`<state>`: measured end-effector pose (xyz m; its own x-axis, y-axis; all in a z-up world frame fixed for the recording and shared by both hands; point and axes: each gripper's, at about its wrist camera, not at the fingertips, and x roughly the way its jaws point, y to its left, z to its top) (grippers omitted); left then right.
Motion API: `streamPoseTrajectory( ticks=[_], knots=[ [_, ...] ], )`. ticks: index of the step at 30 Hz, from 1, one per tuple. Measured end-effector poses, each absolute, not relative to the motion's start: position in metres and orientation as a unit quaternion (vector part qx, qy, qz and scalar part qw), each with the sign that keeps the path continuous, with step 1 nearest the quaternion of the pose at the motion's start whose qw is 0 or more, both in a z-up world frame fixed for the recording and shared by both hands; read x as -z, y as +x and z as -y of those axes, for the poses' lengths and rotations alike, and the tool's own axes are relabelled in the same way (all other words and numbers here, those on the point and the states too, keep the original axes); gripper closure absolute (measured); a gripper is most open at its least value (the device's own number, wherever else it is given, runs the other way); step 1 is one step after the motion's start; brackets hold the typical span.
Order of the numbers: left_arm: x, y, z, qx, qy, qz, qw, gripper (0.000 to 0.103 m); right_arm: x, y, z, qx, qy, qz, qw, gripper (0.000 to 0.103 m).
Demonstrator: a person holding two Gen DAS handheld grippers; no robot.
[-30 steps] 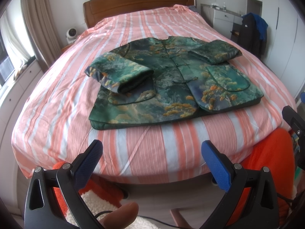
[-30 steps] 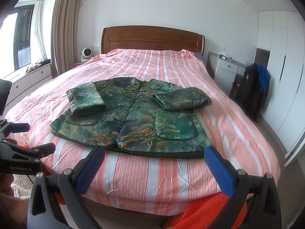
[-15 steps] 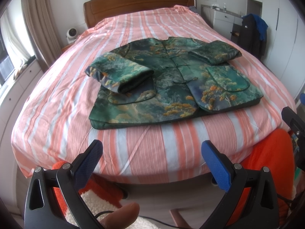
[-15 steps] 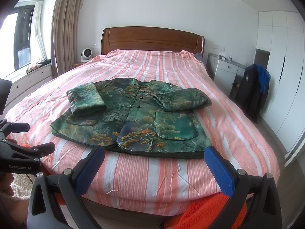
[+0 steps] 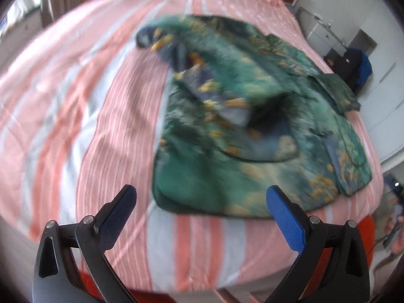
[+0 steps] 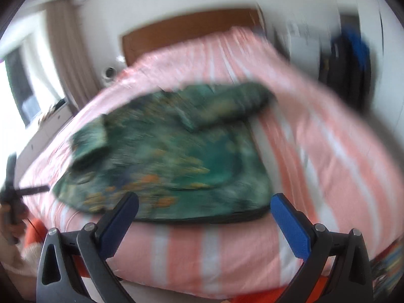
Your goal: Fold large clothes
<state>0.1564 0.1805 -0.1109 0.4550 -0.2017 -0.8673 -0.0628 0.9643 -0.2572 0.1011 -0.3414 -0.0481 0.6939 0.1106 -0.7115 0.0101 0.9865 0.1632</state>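
Note:
A green patterned jacket (image 5: 252, 131) lies flat on the pink striped bed (image 5: 106, 116), both sleeves folded over its front. My left gripper (image 5: 202, 204) is open and empty, just short of the jacket's near left hem corner. In the right wrist view the jacket (image 6: 176, 156) lies ahead, blurred by motion. My right gripper (image 6: 204, 209) is open and empty, close to the jacket's near hem above the bed's front edge (image 6: 202, 257). The left gripper shows at the left edge of the right wrist view (image 6: 12, 192).
A wooden headboard (image 6: 192, 30) stands at the far end. A white cabinet (image 5: 325, 35) and dark hanging clothes (image 5: 356, 65) are to the right of the bed. A curtain (image 6: 68, 58) and window are on the left. Orange fabric (image 5: 363, 237) lies below the bed's front edge.
Both grippers have moved forward toward the bed and the jacket's near hem; the left one swung to the jacket's left corner. Both views are now motion-blurred. The jacket has not moved.

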Motion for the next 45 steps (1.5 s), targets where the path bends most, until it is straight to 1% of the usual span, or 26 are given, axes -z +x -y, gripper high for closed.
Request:
streamPoseTrajectory(
  ticks=[2,5,6,7,8,9,10,11,12,13,14,16,21,26,29,30,31,32,33,34,35,37,39,41,43,45],
  knots=[
    [0.129,0.170,-0.184,0.052,-0.129,-0.538,0.831,0.001,0.083,0.138,0.384,-0.020,0.145,-0.447,0.883,0.000],
    [0.144,0.179,-0.172,0.062,-0.110,-0.551,0.825,0.002,0.112,0.164,0.406,-0.056,0.209,-0.469,0.856,0.000],
    [0.146,0.179,-0.168,0.063,-0.106,-0.548,0.827,0.011,0.120,0.170,0.405,-0.074,0.226,-0.476,0.847,0.000],
    [0.148,0.179,-0.165,0.058,-0.104,-0.547,0.829,0.037,0.129,0.177,0.401,-0.094,0.245,-0.491,0.831,0.001],
    [0.148,0.179,-0.164,0.045,-0.102,-0.548,0.829,0.052,0.138,0.183,0.395,-0.100,0.251,-0.512,0.815,0.008],
    [0.147,0.178,-0.165,0.033,-0.107,-0.549,0.828,0.080,0.141,0.187,0.390,-0.090,0.239,-0.523,0.813,0.016],
    [0.143,0.177,-0.167,0.038,-0.122,-0.548,0.826,0.090,0.143,0.189,0.383,-0.075,0.212,-0.531,0.817,0.038],
    [0.138,0.174,-0.170,0.040,-0.133,-0.547,0.826,0.092,0.141,0.189,0.378,-0.071,0.194,-0.535,0.819,0.067],
    [0.129,0.169,-0.171,0.040,-0.131,-0.544,0.828,0.093,0.139,0.189,0.376,-0.070,0.190,-0.534,0.821,0.080],
    [0.120,0.163,-0.172,0.045,-0.126,-0.539,0.832,0.094,0.133,0.188,0.376,-0.067,0.194,-0.530,0.822,0.087],
    [0.112,0.157,-0.172,0.050,-0.123,-0.534,0.835,0.094,0.128,0.185,0.375,-0.067,0.196,-0.527,0.825,0.090],
    [0.097,0.139,-0.173,0.061,-0.121,-0.531,0.836,0.095,0.109,0.178,0.371,-0.078,0.187,-0.517,0.832,0.091],
    [0.101,0.094,-0.177,0.054,-0.111,-0.554,0.823,0.094,0.087,0.152,0.363,-0.095,0.171,-0.519,0.832,0.091],
    [0.124,0.063,-0.181,0.036,-0.127,-0.572,0.809,0.094,0.115,0.130,0.362,-0.069,0.190,-0.542,0.816,0.091],
    [0.132,0.073,-0.186,0.031,-0.124,-0.575,0.808,0.092,0.129,0.134,0.368,-0.054,0.216,-0.535,0.815,0.091],
    [0.133,0.077,-0.183,0.028,-0.112,-0.577,0.809,0.086,0.132,0.139,0.371,-0.048,0.224,-0.532,0.815,0.091],
    [0.132,0.079,-0.179,0.023,-0.094,-0.578,0.810,0.075,0.136,0.143,0.370,-0.039,0.226,-0.530,0.816,0.091],
    [0.131,0.082,-0.175,0.014,-0.071,-0.578,0.813,0.070,0.137,0.149,0.372,-0.033,0.224,-0.528,0.819,0.088],
    [0.128,0.081,-0.173,0.007,-0.049,-0.575,0.817,0.057,0.137,0.152,0.371,-0.028,0.220,-0.524,0.822,0.084],
    [0.124,0.078,-0.174,0.001,-0.031,-0.571,0.821,0.044,0.137,0.150,0.373,-0.021,0.216,-0.522,0.825,0.076],
    [0.114,0.076,-0.176,-0.007,-0.011,-0.561,0.828,0.041,0.135,0.148,0.374,-0.014,0.212,-0.519,0.828,0.057],
    [0.091,0.058,-0.171,-0.023,0.034,-0.527,0.849,0.039,0.126,0.136,0.379,0.001,0.206,-0.508,0.836,0.036],
    [0.060,0.054,-0.161,-0.019,0.088,-0.483,0.871,0.033,0.110,0.122,0.381,0.018,0.188,-0.487,0.852,0.036],
    [0.038,0.065,-0.136,0.006,0.142,-0.437,0.888,0.021,0.091,0.111,0.376,0.038,0.142,-0.462,0.875,0.036],
    [0.030,0.082,-0.107,0.052,0.192,-0.405,0.892,0.002,0.078,0.100,0.370,0.046,0.115,-0.438,0.890,0.034],
    [0.043,0.106,-0.080,0.104,0.219,-0.411,0.879,0.001,0.067,0.101,0.355,0.038,0.105,-0.420,0.901,0.034]
  ],
)
